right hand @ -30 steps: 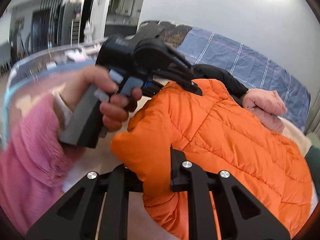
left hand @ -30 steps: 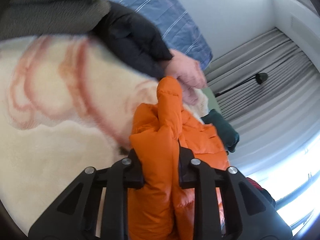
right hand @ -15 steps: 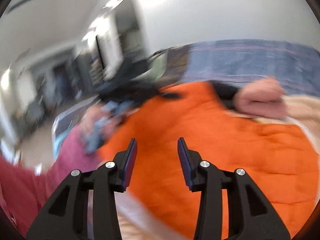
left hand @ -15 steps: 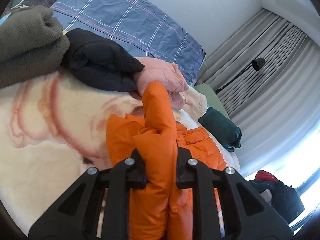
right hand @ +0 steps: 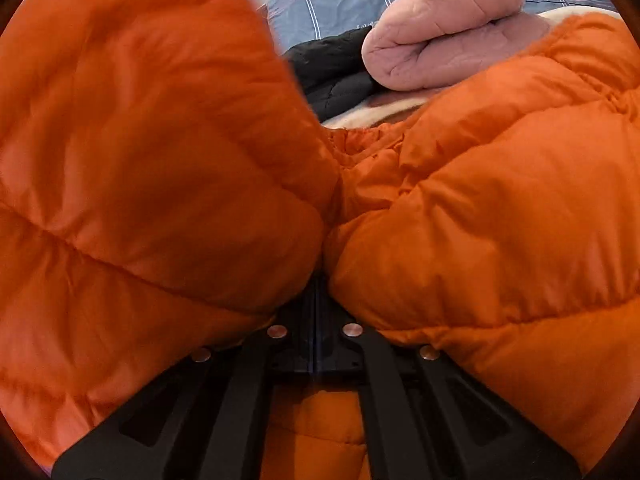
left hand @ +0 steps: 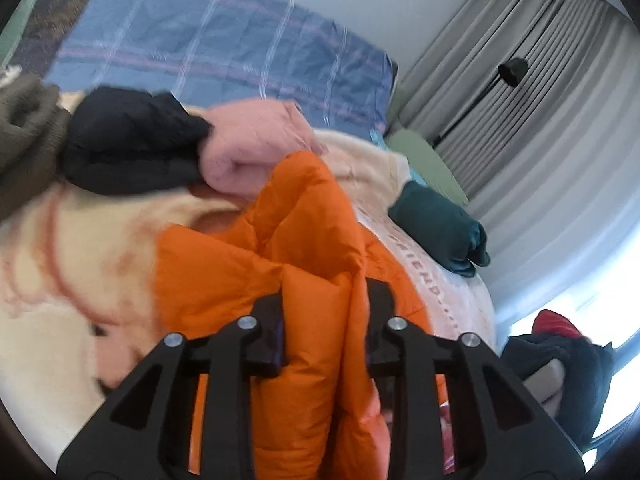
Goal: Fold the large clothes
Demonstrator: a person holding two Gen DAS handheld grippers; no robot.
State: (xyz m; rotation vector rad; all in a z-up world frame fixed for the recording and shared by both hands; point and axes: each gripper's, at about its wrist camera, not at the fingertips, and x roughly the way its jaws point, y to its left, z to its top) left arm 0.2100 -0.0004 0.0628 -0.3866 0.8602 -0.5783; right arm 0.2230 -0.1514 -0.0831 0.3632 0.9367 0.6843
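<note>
L gripper (left hand: 325,328) jaws clamp a thick fold of the orange puffer jacket (left hand: 304,240); R gripper (right hand: 314,308) jaws sit nearly together, pinching a thin seam w/ jacket billowing either side. Jacket lies on a cream blanket (left hand: 60,280) on the bed. Beyond jaws: pink jacket (left hand: 256,148), black garment (left hand: 128,140), plaid quilt (left hand: 224,48); right, grey curtains (left hand: 532,100).

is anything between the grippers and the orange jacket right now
Nothing visible does. The left hand-held gripper is shut on a bunched fold of the orange jacket, and the right hand-held gripper looks pinched on it too, with the padding bulging over its fingers.
</note>
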